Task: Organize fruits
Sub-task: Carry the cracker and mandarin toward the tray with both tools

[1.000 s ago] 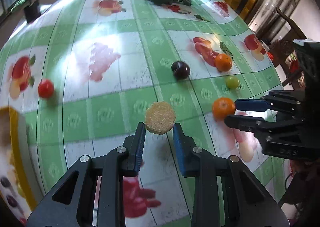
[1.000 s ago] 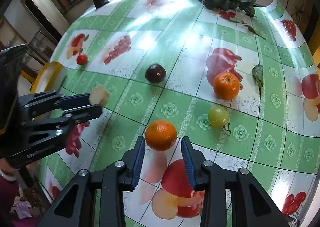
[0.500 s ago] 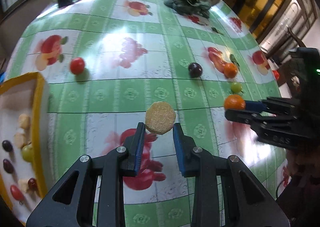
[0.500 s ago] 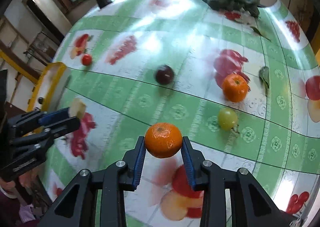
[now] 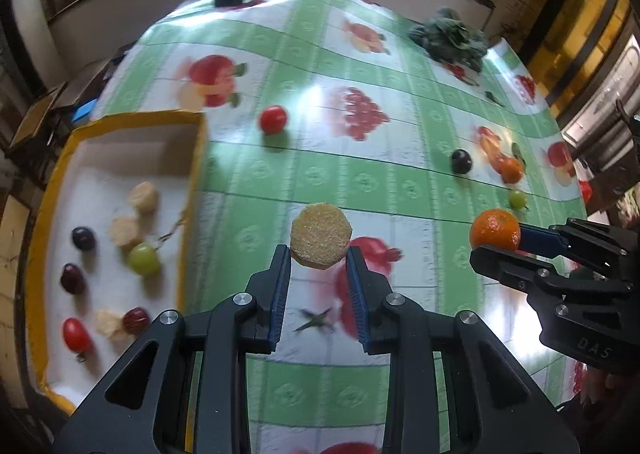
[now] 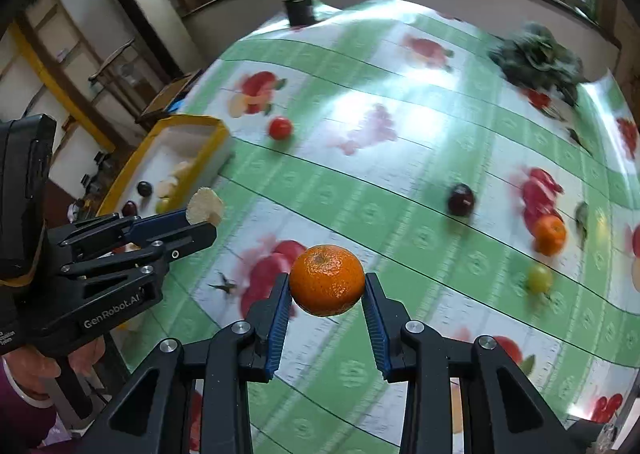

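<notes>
Tablecloth [image 5: 320, 173] glossy, green-checked, far fruit motion-blurred. Yellow-rimmed tray [image 5: 120, 121], near corner cut off, holds grapes, tomato, pale slices. Right gripper [image 6: 326, 286] pinches dimpled orange [image 6: 326, 280] clear of the cloth; left gripper [image 5: 319, 254] pinches grainy round slice [image 5: 321, 234], beside tray.

Black tongs [image 6: 326, 290], blue ribbed pads [image 6: 277, 324], silver screws, white "GenRobot.AI" lettering, maroon sleeve [image 6: 18, 414].
</notes>
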Tool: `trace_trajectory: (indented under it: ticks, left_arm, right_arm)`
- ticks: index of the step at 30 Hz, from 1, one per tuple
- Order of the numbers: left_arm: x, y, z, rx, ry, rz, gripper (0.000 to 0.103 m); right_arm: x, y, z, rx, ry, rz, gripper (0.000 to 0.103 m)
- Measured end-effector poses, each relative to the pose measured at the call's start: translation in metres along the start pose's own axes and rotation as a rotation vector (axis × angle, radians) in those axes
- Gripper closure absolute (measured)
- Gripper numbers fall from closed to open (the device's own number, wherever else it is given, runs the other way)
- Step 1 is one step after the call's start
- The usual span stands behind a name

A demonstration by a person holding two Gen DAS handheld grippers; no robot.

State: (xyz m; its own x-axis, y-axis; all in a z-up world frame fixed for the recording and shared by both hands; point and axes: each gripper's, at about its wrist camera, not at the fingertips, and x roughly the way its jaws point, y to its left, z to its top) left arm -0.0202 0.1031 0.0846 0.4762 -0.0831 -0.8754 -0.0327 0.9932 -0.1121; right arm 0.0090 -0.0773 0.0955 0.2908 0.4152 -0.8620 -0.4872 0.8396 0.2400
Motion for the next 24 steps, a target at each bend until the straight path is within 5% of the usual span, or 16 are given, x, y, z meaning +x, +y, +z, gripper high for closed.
trace_trajectory:
  ticks: [24]
  left_arm:
    - [-0.024,0.118,-0.028,-0.165,-0.032,0.145,0.075]
  right_arm:
    - [0.048,0.129,0.032,-0.219,0.049,0.093,0.068]
